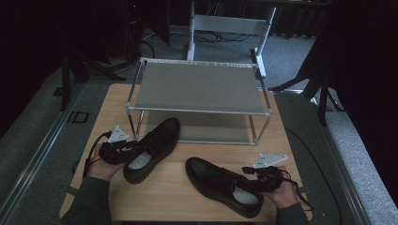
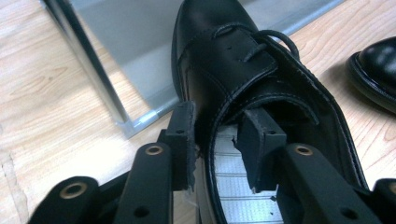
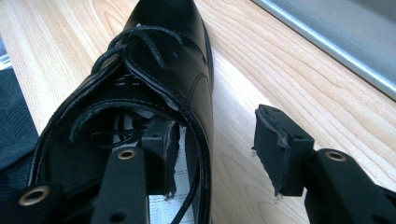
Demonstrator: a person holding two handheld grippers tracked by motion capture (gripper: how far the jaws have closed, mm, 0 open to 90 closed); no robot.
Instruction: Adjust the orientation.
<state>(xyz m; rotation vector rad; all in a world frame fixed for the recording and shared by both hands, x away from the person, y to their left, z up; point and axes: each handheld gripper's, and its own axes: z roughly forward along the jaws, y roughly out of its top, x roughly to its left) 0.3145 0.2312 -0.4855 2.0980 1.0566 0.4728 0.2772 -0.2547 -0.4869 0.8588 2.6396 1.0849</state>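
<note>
The left gripper [image 1: 127, 149] sat at about eight o'clock on the table [image 1: 117, 101], with the person's left hand [image 1: 102, 165] behind it. In the left gripper view its two black jaws straddled the side wall of the left shoe [image 2: 243, 74]: one jaw was outside the shoe and the other was inside, over the white striped insole. The jaws were partly shut, and I could not tell if the pads were pressing the leather. That shoe lay with its toe pointing to about one o'clock, toward the bottom shelf of the grey shoe rack [image 1: 199, 86], and the toe was just beside the rack's front edge. The right gripper [image 1: 253, 174] was at about five o'clock, with the right hand [image 1: 284, 192] behind it. In the right gripper view one jaw was down inside the right shoe [image 3: 154, 70], near the laces, and the other jaw stood apart over bare wood, so the jaws were wide and not squeezing. The right shoe lay flat on the table with its toe pointing to about ten o'clock. The two shoes were near each other but not touching. The rack stood at twelve o'clock, at the far end of the table.
</note>
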